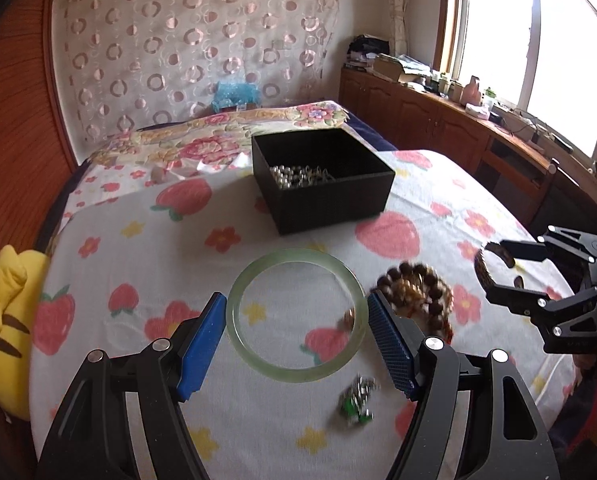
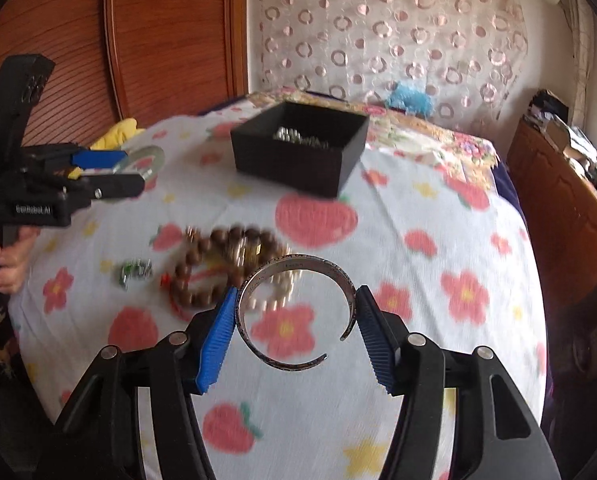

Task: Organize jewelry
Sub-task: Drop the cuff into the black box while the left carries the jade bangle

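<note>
While both your tools are loaded, everything else sits on the bed (image 1: 138, 264) with its strawberry sheet, and the black box (image 1: 330, 204) stands toward the far side, open at the top with a silvery beaded tangle already inside.

Your left tool (image 1: 296, 320) is clenched across the green jade bangle (image 1: 298, 372), one blue pad on each outer edge, the ring lying flat in the gap. From that tool the box lies straight ahead and slightly right, with bare sheet between them.

Your right tool (image 2: 294, 320) is grasping the silver cuff bracelet (image 2: 254, 336) the same way, pads on either flank, the cuff's open gap turned toward the lower right. From this tool the box lies ahead and a little left, beyond the loose pieces.

I judge both bangles lifted clear of the sheet and the carry to the box to be the step in hand. Neither tool looks clearly nearer, so bring them in one at a time rather than meeting over the opening.

Left on the sheet are the brown wooden bead bracelet (image 2: 202, 276), heaped with some paler beads, and beside it the small green and silver piece (image 1: 356, 400), blurred, perhaps a brooch or earring.
</note>
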Action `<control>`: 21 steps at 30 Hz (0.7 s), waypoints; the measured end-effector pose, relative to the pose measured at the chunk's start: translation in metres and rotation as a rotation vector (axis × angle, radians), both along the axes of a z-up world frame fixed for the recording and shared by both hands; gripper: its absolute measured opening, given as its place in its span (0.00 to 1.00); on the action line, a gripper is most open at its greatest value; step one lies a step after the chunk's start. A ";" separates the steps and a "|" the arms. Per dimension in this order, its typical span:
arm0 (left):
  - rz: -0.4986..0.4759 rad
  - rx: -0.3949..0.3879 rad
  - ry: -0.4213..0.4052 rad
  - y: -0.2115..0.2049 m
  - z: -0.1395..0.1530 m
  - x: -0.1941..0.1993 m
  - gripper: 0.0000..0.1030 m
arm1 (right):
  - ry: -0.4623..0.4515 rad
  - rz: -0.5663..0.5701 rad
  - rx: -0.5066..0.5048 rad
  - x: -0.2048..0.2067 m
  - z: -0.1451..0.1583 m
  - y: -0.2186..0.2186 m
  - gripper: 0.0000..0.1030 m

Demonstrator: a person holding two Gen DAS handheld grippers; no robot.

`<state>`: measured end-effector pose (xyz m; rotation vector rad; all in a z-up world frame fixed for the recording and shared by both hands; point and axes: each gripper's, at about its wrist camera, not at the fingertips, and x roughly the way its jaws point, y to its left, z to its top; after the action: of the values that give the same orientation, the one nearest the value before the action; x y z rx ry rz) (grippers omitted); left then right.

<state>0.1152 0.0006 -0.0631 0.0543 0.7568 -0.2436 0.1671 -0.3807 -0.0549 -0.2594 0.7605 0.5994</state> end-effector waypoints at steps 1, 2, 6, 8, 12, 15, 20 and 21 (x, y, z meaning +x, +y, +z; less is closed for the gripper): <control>0.001 0.000 -0.003 0.000 0.002 0.005 0.67 | -0.006 0.003 0.004 0.006 0.003 0.002 0.60; 0.002 0.000 -0.005 -0.001 0.003 0.008 0.67 | -0.011 0.004 0.009 0.011 0.006 0.003 0.60; 0.004 -0.007 -0.016 0.000 0.012 0.026 0.67 | -0.028 0.011 0.042 0.041 0.018 0.010 0.60; 0.005 -0.013 -0.021 0.001 0.016 0.035 0.67 | -0.037 0.016 0.046 0.059 0.023 0.015 0.60; 0.003 -0.024 -0.030 0.003 0.023 0.052 0.67 | -0.054 0.036 0.048 0.086 0.029 0.027 0.60; 0.003 -0.026 -0.040 0.005 0.030 0.066 0.67 | -0.061 0.049 0.049 0.110 0.031 0.037 0.60; 0.005 -0.032 -0.046 0.008 0.037 0.088 0.67 | -0.047 0.067 0.068 0.146 0.026 0.052 0.60; 0.005 -0.032 -0.046 0.008 0.038 0.092 0.67 | -0.043 0.070 0.069 0.152 0.023 0.055 0.60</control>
<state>0.2076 0.0084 -0.0248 0.0273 0.7072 -0.2488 0.3187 -0.3252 -0.0317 -0.2353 0.6897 0.6832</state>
